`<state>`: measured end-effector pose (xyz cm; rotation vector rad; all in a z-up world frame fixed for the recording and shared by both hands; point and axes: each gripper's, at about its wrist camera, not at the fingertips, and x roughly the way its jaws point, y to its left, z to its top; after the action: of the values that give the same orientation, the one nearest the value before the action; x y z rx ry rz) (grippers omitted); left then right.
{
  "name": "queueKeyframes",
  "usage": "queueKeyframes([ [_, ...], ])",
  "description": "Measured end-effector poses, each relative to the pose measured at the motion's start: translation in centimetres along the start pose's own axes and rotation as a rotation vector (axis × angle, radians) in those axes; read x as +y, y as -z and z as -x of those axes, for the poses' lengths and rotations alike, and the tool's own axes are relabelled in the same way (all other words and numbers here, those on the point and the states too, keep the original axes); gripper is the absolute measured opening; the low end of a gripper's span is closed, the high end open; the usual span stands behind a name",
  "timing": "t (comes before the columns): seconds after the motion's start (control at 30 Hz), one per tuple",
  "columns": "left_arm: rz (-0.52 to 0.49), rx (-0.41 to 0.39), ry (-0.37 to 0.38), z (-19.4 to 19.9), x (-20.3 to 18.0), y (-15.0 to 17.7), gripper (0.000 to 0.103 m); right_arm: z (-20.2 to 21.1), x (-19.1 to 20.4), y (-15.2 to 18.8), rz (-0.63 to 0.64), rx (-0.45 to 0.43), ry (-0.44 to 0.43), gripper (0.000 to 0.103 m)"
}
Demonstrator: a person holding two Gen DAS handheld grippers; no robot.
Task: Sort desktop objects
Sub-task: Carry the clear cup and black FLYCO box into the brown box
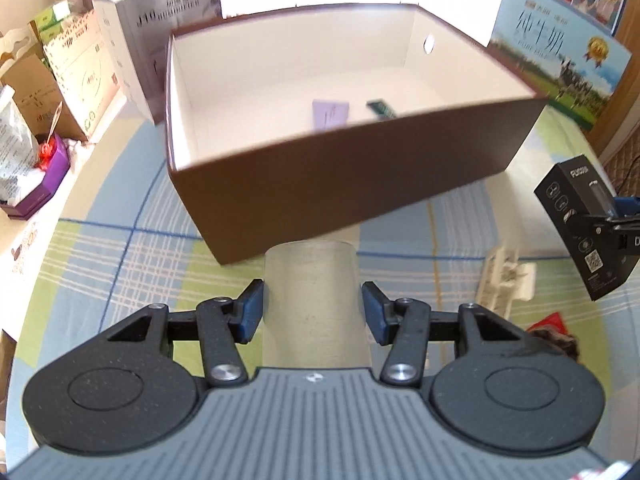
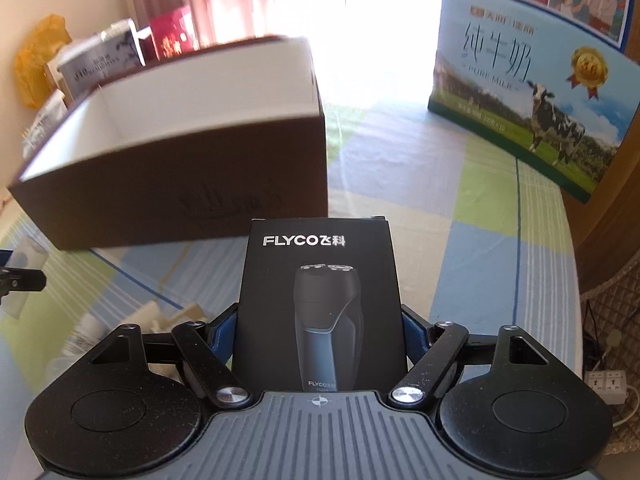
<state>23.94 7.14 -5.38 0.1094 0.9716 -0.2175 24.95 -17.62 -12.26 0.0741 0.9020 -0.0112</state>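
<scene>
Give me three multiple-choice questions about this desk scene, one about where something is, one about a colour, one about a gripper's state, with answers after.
1. Where is the small lilac card?
A. inside the brown box
B. on the tablecloth
C. in the left gripper

2. What colour is the shaver box?
A. white
B. black
C. red

3. What is the right gripper doing?
A. hanging open and empty
B. shut on a cup
C. shut on the shaver box

Answers:
1 A, it lies on the box's white floor.
2 B, black with FLYCO lettering.
3 C, both blue pads press its sides.
</scene>
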Motion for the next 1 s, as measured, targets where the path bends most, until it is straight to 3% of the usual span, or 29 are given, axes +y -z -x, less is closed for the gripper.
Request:
queueKeyframes([
  [0.23, -0.011, -0.079, 0.014, 3.3, -0.1, -2.1, 0.047, 3.4, 0.5, -2.1, -0.006, -0.063, -0.042, 0.076],
  [0.53, -0.017, -0.138, 0.007, 4.7, 0.2, -6.0, 0.047, 5.3, 2.5, -7.1, 0.03, -0.153, -0.133, 0.076],
  [0.83, 0.009, -0.171, -0.026, 3.0, 1.9, -10.8, 0.047, 2.9, 5.5, -13.8, 0.079, -0.192, -0.167, 0.076],
  [1.0, 0.051, -0.135, -0.029, 0.6, 3.4, -13.1, 0.047, -0.2, 7.0, -16.6, 0.119, -0.166, -0.163, 0.076],
])
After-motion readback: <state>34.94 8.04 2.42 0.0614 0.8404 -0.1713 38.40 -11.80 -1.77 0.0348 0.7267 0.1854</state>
